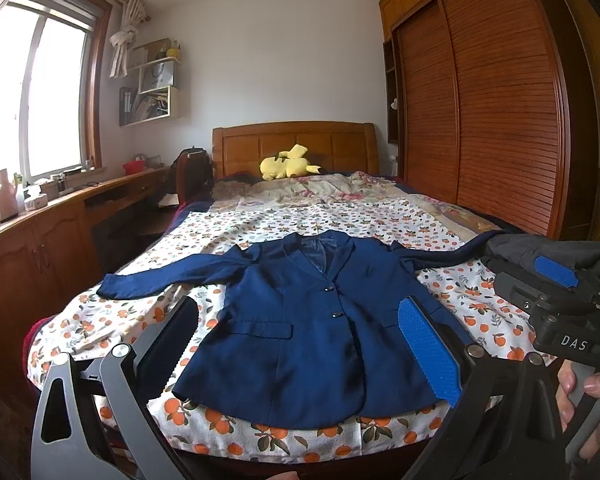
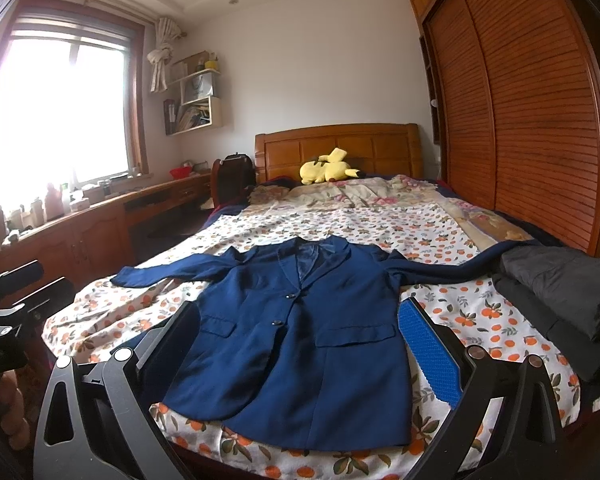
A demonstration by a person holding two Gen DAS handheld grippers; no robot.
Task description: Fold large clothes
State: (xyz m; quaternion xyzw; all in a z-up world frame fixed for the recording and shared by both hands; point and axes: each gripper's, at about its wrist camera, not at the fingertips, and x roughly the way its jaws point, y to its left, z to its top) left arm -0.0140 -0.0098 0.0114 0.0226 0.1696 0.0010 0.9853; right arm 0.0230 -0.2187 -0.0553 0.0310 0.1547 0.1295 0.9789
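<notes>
Blazer laid flat, nothing grabbed yet

Bed (image 1: 112, 320) took up most of the shot, orange-print sheet on top, prob there as a flat work surface. Blue blazer (image 1: 300, 332) lay face up near the foot end, buttoned, sleeves spread out both sides w/ hem toward the cams, so looked like it was set up ready for the 1st fold. Dark folded pile (image 2: 560, 280) sat at the right edge, touching the right sleeve end, maybe stuff already done. Left gripper (image 1: 300, 344) and right gripper (image 2: 296, 348) both hovered short of the hem, jaws wide apart, holding nothing.
</notes>
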